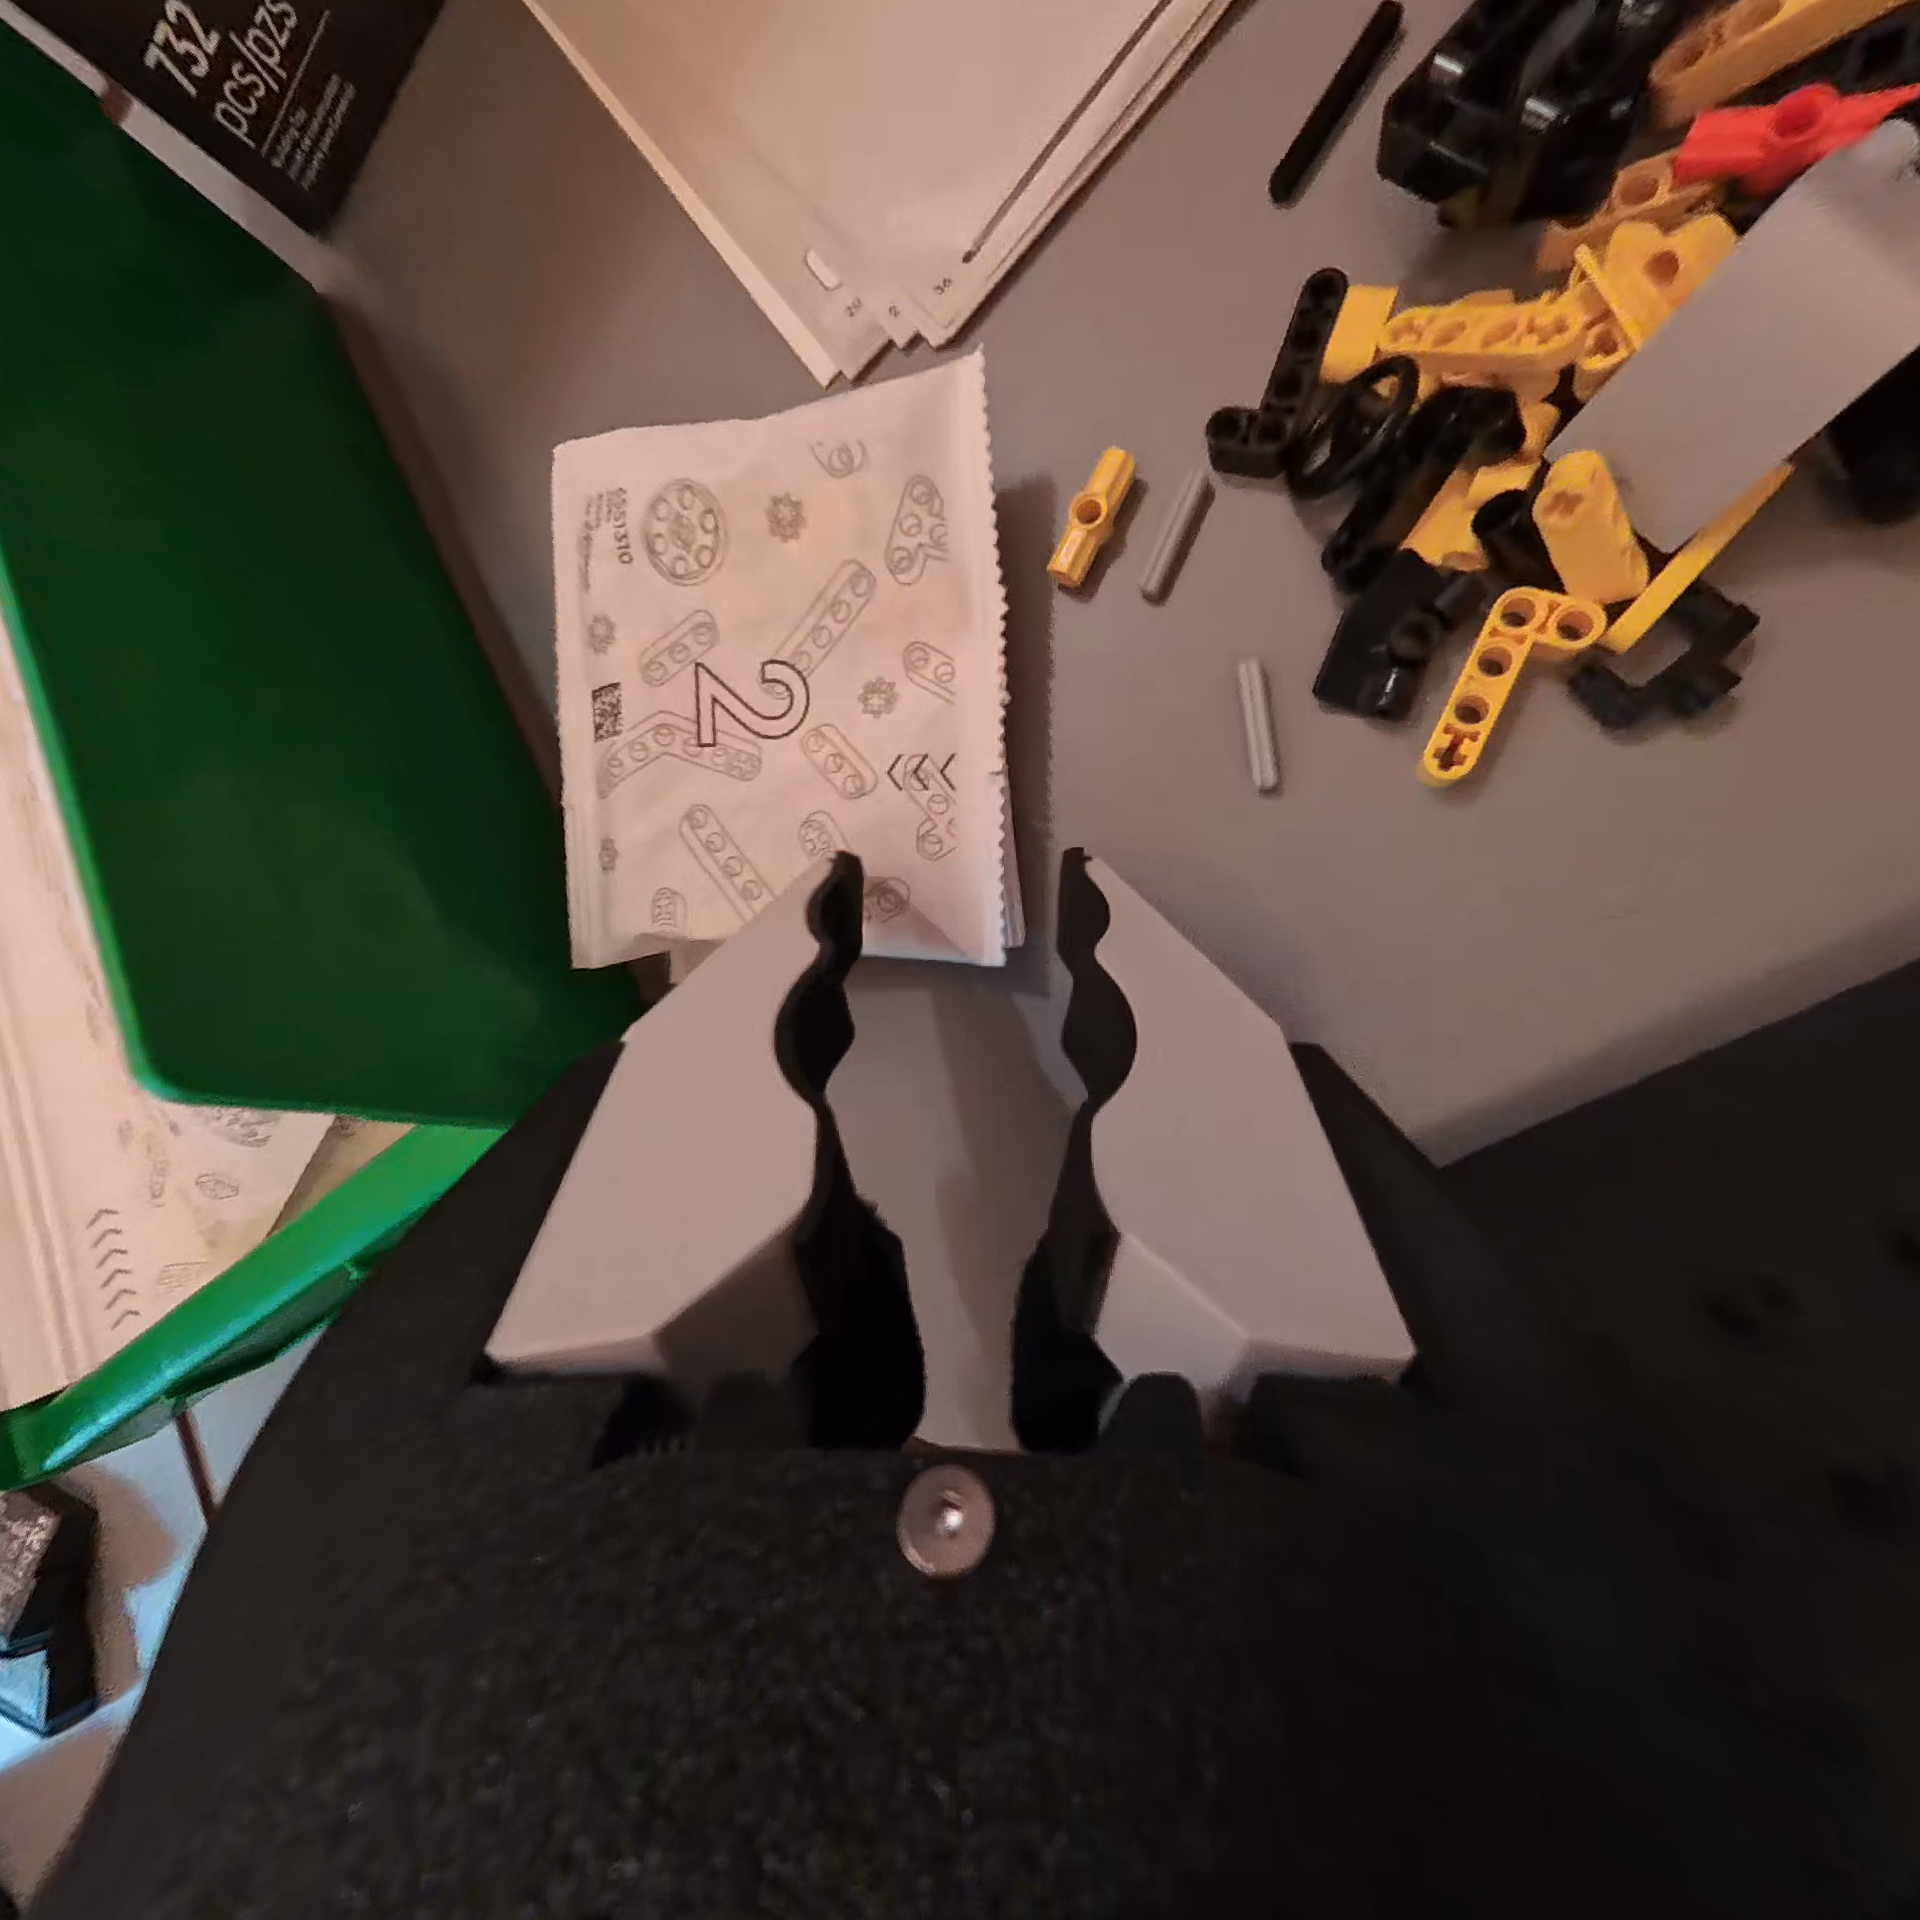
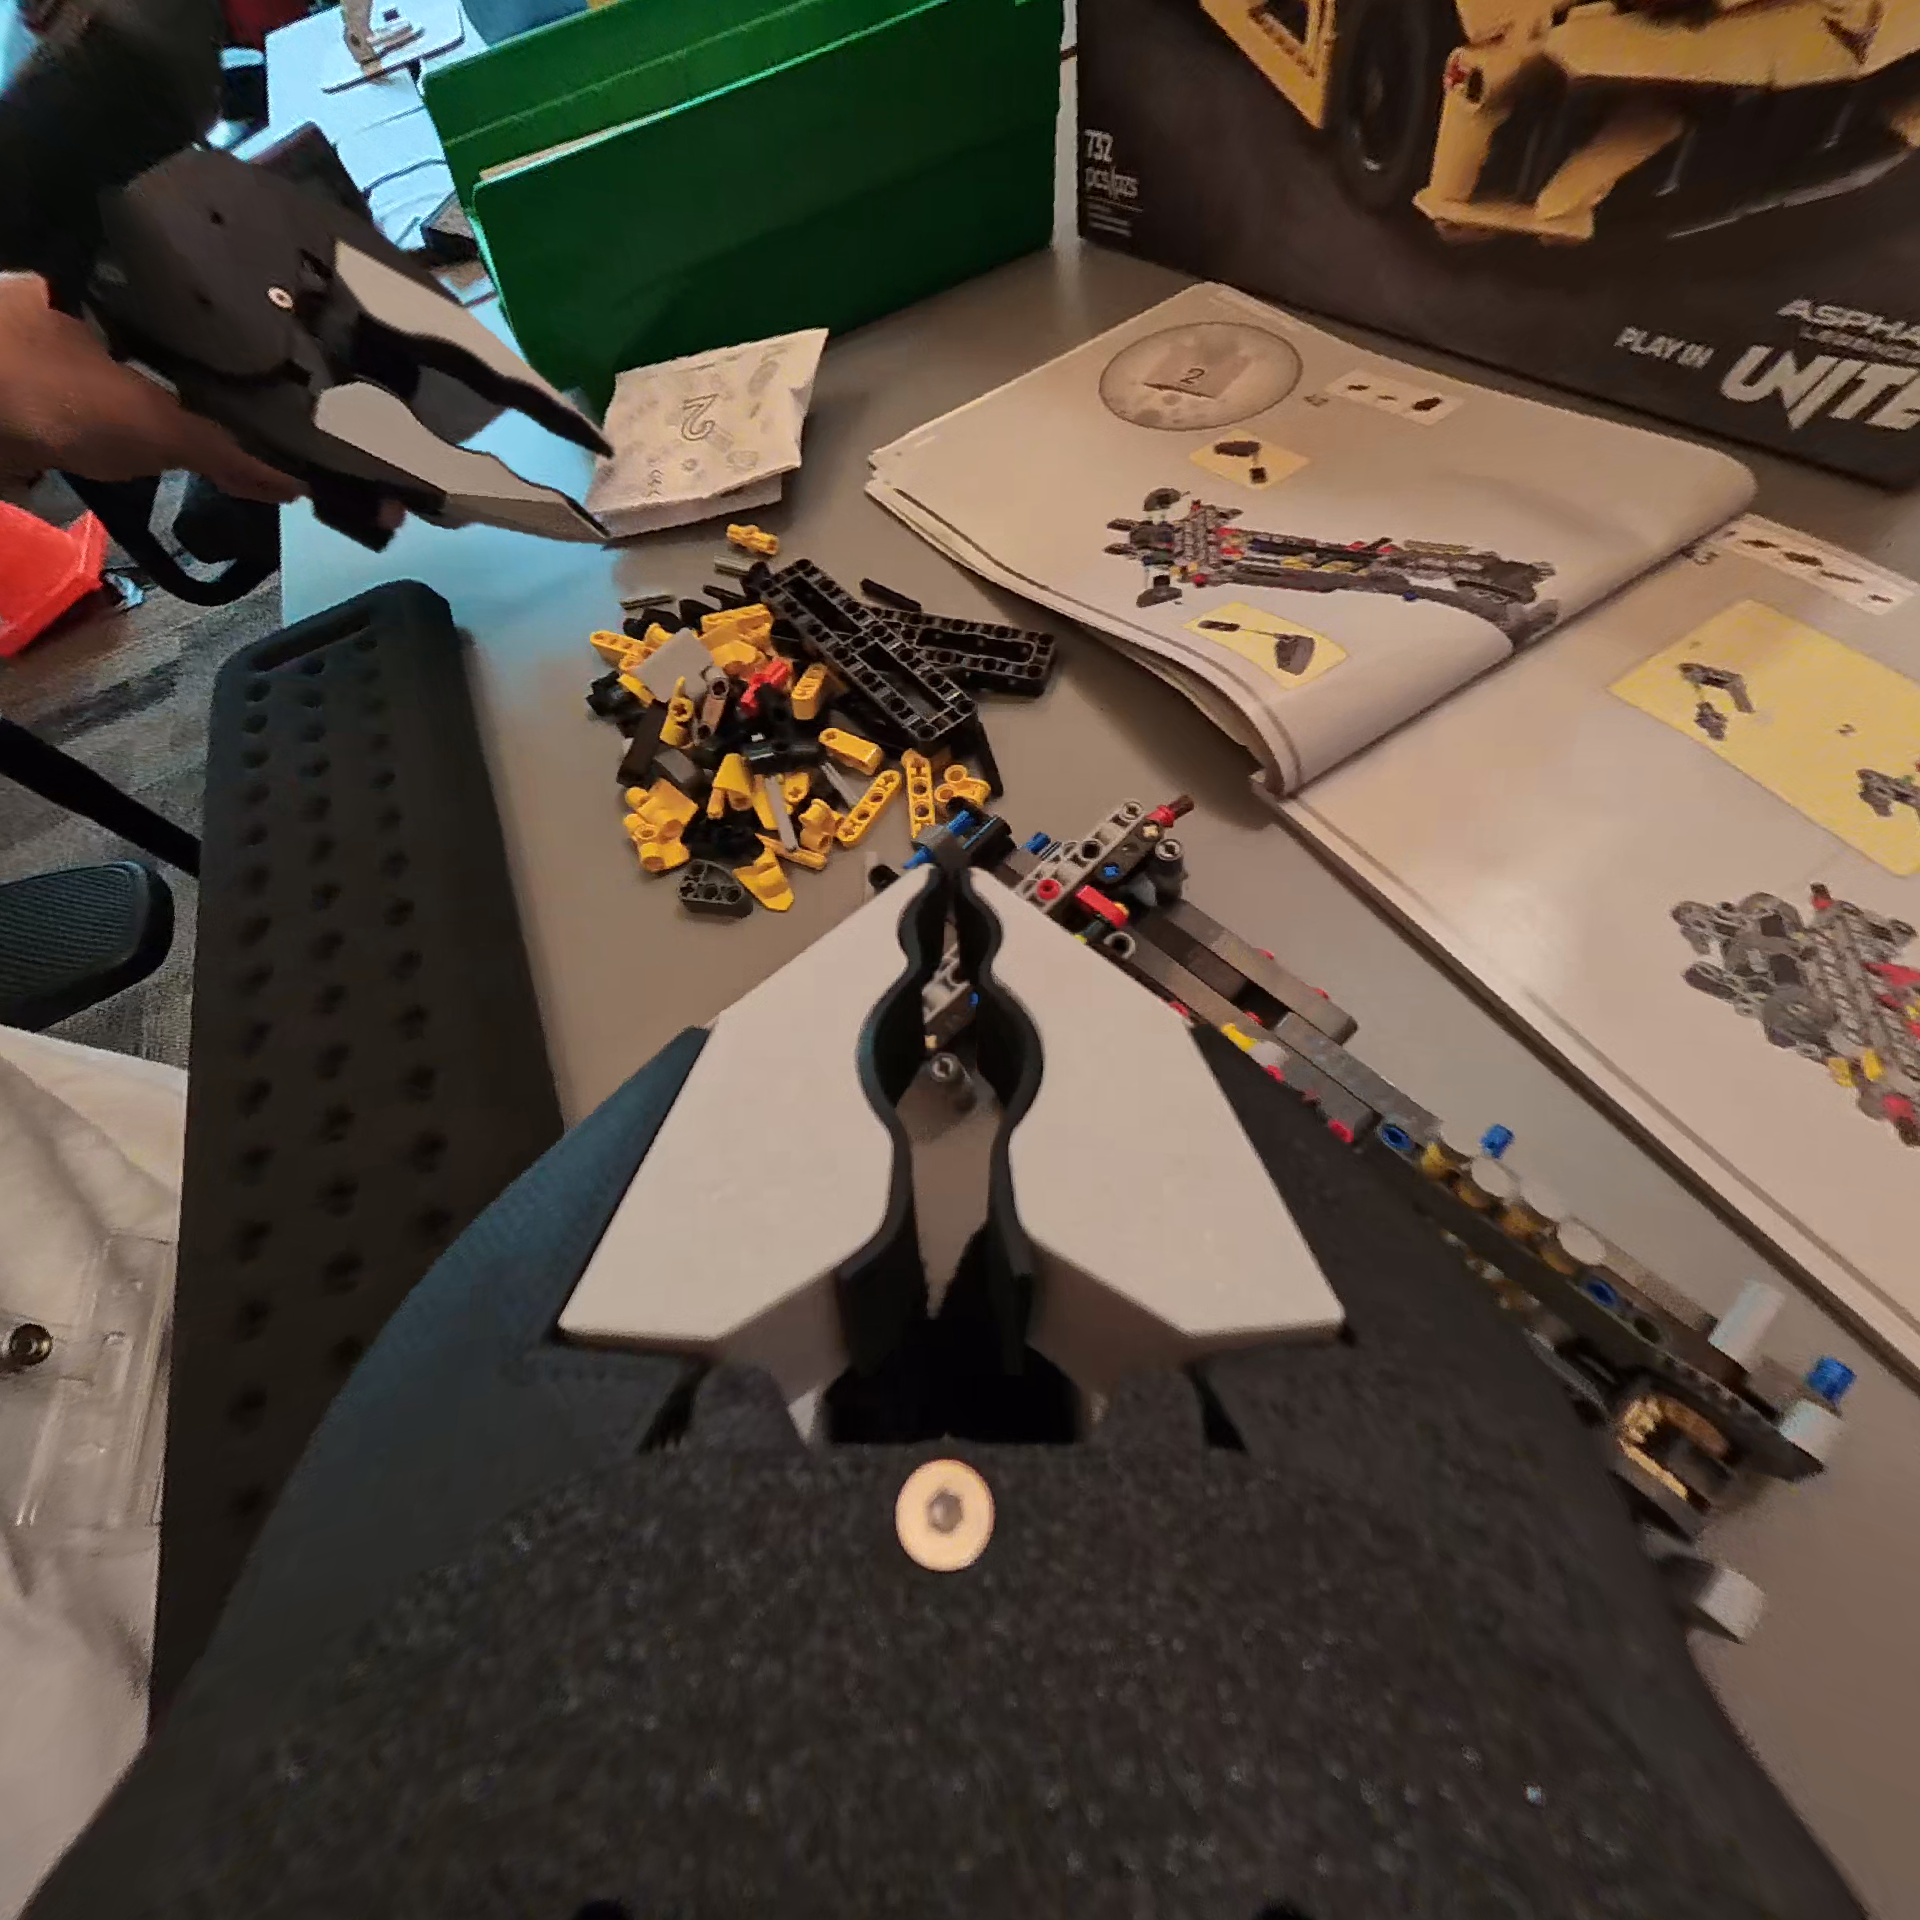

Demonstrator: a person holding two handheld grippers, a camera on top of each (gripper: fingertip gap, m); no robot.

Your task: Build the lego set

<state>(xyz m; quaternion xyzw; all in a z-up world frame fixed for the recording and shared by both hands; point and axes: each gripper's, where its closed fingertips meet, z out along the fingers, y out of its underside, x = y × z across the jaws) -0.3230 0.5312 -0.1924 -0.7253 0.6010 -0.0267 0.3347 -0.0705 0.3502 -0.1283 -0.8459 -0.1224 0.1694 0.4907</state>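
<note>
My right gripper (image 2: 951, 868) is shut on the near end of a long dark grey lego chassis (image 2: 1299, 1023) with red, blue and yellow pins, which runs back to the right beside it. A pile of loose yellow and black lego pieces (image 2: 790, 738) lies just ahead, including a black frame (image 2: 883, 655). My left gripper (image 1: 958, 868) is open and empty, above the near edge of a white numbered paper bag (image 1: 779, 686). It also shows in the right wrist view (image 2: 606, 490), open over the bag (image 2: 717, 426). The pile (image 1: 1455, 499) lies to its right.
An open instruction booklet (image 2: 1299, 540) lies right of the pile, with the set's dark box (image 2: 1507, 156) behind it. A green box (image 1: 260, 623) stands left of the bag. A black perforated chair part (image 2: 332, 987) runs along the table's left edge. Spacing between my two grippers at the tips: around 30 cm.
</note>
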